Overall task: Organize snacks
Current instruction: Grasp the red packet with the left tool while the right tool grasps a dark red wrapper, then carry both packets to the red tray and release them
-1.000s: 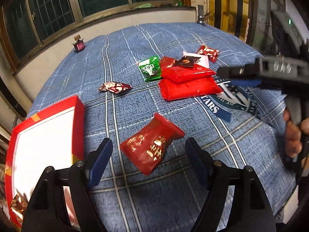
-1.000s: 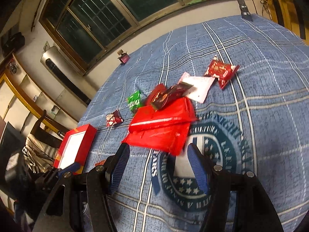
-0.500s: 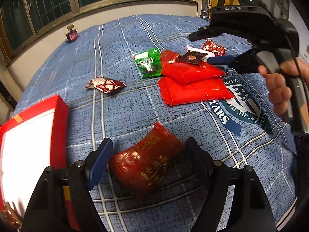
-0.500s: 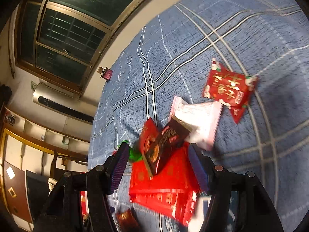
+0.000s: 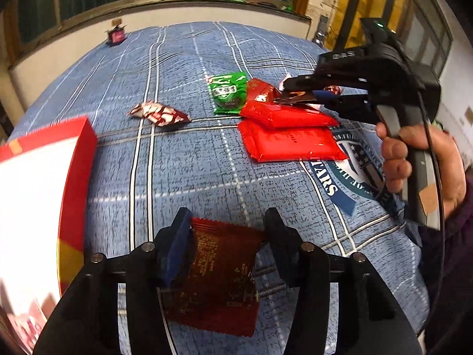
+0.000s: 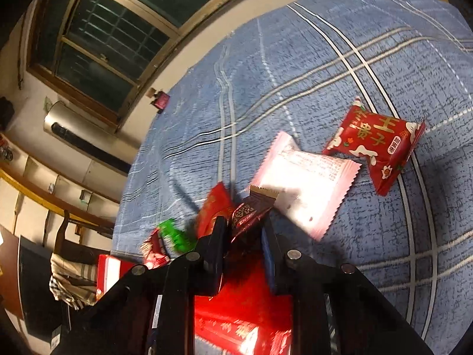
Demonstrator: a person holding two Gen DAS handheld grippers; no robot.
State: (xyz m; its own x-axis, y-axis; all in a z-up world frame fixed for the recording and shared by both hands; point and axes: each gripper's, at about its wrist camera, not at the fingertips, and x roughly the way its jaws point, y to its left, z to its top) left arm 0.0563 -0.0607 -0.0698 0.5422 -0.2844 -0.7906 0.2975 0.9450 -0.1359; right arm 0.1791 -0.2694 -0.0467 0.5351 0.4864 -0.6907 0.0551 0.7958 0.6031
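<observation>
My left gripper [image 5: 227, 217] points down at the blue checked tablecloth [image 5: 183, 159]. Its jaws are closing, and both pads press on a dark red snack packet [image 5: 218, 275] held between them. My right gripper [image 6: 243, 225] reaches over the snack pile. Its jaws are also closing and pinch a dark brown chocolate packet [image 6: 251, 214]. The left wrist view shows that right gripper [image 5: 298, 92] in a person's hand [image 5: 414, 159], above two large red packs [image 5: 289, 145]. A red box with a white inside [image 5: 78, 177] stands at the left.
A green packet [image 5: 227, 91] and a small red-and-white candy [image 5: 159, 114] lie beyond the left gripper. A pink-white packet [image 6: 304, 180] and a red packet with white figures [image 6: 375, 145] lie past the right gripper. A small dark red object [image 5: 115, 35] sits near the far edge.
The left jaws have closed in on the dark red packet. The right gripper moved forward over the pile, and its jaws closed on the brown packet.
</observation>
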